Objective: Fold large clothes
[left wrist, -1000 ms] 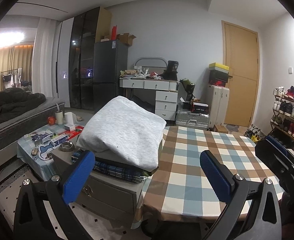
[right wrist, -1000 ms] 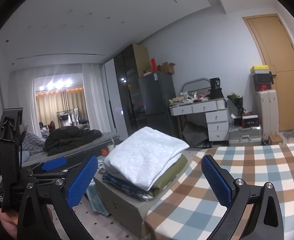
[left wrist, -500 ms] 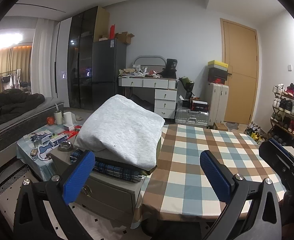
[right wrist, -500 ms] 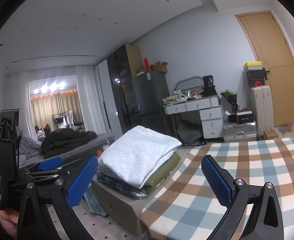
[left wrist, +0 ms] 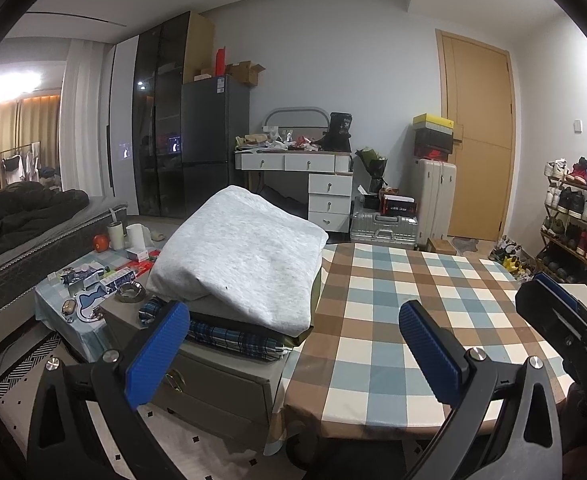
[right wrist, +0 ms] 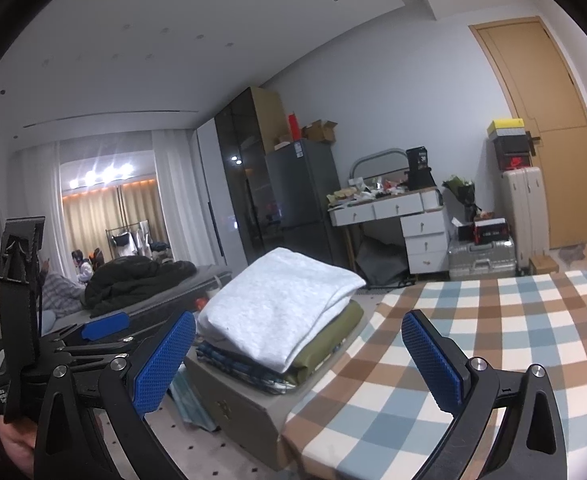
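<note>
Both grippers are up in the air over the near edge of the checked table [left wrist: 413,304], and neither one has anything in it. The left gripper [left wrist: 293,354] has its blue pads spread wide apart, and the right gripper [right wrist: 299,360] is the same, wide open with nothing between the fingers. From the right wrist view the left gripper sits off to the left side, held in a hand [right wrist: 17,446].

The clothes are already in a neat folded stack [left wrist: 229,320] on a grey cabinet [left wrist: 221,388] just beside the table's left edge. A grey sweatshirt [left wrist: 245,256] lies on top, then an olive piece [right wrist: 325,344], and a blue plaid one [left wrist: 233,338] is at the bottom. The tablecloth itself is bare. Behind are a white desk [left wrist: 313,184], suitcases [left wrist: 435,196] and a shoe rack [left wrist: 573,220].
</note>
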Motion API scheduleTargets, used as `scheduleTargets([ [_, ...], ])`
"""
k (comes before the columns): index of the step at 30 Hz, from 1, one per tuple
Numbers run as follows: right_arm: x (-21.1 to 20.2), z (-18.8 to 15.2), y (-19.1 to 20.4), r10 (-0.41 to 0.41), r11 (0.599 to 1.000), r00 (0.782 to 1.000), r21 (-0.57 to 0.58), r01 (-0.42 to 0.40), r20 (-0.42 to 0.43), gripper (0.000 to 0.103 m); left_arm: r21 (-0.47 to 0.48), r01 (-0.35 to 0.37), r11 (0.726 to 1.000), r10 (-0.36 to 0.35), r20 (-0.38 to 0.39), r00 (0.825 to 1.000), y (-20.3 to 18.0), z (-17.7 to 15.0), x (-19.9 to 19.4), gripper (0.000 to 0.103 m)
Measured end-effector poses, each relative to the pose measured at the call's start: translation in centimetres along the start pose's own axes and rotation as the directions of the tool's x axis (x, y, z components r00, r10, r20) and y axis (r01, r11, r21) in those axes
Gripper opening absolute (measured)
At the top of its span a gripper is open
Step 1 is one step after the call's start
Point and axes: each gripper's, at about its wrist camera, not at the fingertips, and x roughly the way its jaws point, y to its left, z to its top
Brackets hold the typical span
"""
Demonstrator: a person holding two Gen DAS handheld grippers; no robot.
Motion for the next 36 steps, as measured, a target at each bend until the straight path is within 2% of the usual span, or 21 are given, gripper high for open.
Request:
scheduleTargets([
  [36,-0.13,-0.09,-0.05,-0.007,1.000,1.000,0.020,0.007,-0.010,0.103,0.021,0.010,1.000,-0.009,-0.022,1.000,-0.42,-0.09,0.35,0.102],
])
